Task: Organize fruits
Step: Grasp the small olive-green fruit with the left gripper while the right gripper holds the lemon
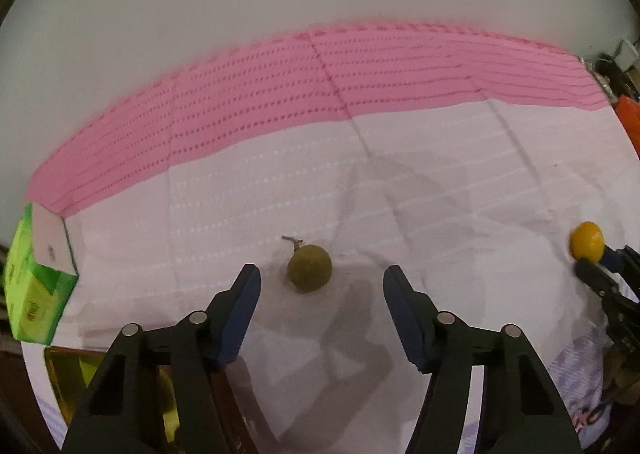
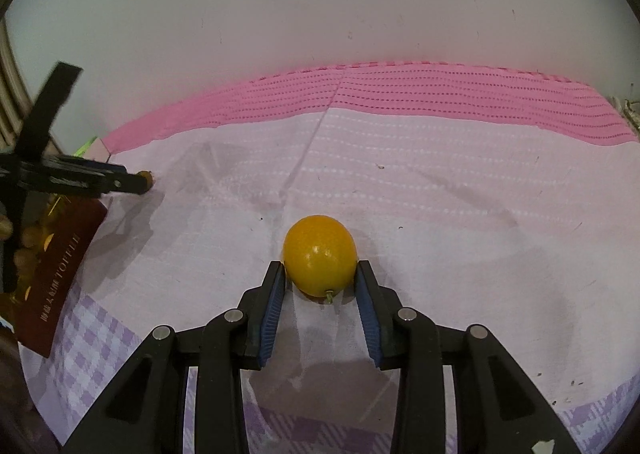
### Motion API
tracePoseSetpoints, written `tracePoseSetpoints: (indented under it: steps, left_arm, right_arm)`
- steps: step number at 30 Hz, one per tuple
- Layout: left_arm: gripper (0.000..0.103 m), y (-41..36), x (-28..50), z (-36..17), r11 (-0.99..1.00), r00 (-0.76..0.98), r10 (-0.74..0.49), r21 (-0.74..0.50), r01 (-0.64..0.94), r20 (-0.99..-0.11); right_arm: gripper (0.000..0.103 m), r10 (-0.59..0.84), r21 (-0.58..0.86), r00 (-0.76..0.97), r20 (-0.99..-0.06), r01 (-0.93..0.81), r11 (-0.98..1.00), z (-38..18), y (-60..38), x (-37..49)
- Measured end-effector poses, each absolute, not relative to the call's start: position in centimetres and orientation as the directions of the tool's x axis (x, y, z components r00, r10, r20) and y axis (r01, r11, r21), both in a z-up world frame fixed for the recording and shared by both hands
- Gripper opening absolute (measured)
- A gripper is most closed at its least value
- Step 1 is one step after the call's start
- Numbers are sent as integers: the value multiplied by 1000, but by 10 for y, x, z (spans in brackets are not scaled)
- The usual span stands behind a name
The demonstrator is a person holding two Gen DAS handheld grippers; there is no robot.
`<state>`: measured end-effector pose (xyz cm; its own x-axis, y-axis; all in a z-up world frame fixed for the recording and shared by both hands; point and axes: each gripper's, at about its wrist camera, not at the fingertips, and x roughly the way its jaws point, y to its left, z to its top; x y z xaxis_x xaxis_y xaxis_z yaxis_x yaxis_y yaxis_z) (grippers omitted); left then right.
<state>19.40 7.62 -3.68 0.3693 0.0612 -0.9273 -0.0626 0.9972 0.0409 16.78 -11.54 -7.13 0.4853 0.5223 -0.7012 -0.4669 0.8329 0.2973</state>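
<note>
A round brownish-green fruit (image 1: 309, 268) with a short stem lies on the white and pink cloth (image 1: 400, 181). My left gripper (image 1: 322, 286) is open, its blue-padded jaws on either side of the fruit and just short of it. My right gripper (image 2: 320, 274) is shut on a yellow-orange fruit (image 2: 320, 255), stem end toward the camera, low over the cloth (image 2: 440, 181). The same yellow fruit (image 1: 587, 241) shows at the right edge of the left wrist view, and the left gripper (image 2: 136, 181) at the far left of the right wrist view.
A green carton (image 1: 36, 286) stands at the left edge of the cloth. A dark red box with gold lettering (image 2: 56, 274) and a yellowish container (image 1: 76, 386) lie at the near left. A white wall rises behind the table.
</note>
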Motion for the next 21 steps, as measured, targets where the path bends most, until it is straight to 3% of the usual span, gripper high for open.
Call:
tracePoseSetpoints:
  steps: [3,4,6,12,18,21]
  left_arm:
    - [59,79,201,-43,997,358,70,50,-65,-931]
    - [53,81,203,-47,997,346,57,36,-69,-936]
    - [25,83,205,-47,996,355,11,-19,-83,-935]
    - [25,74,188,-38,992,387,20,-30,-123,-922]
    - [25,52,123,-3,977,503,-10,-115,-179,-864]
    - [25,40,87,11,976,539,28,-94,-196,-842]
  right_arm:
    - [35,528,303,482,-699,-469,830,-71,-115,168]
    - [35,527,302,482,-699,-470,830,-71,-115,168]
    - [35,527,301,482,-700,-469,830,-71,-115,168]
    - [34,523,302,485,-701,-462,834,-72,-115,168]
    - [34,519,298,486,-703,-461,836,-72,-113,169]
    - [34,517,295,486,-704,-462,837,-72,-113,170]
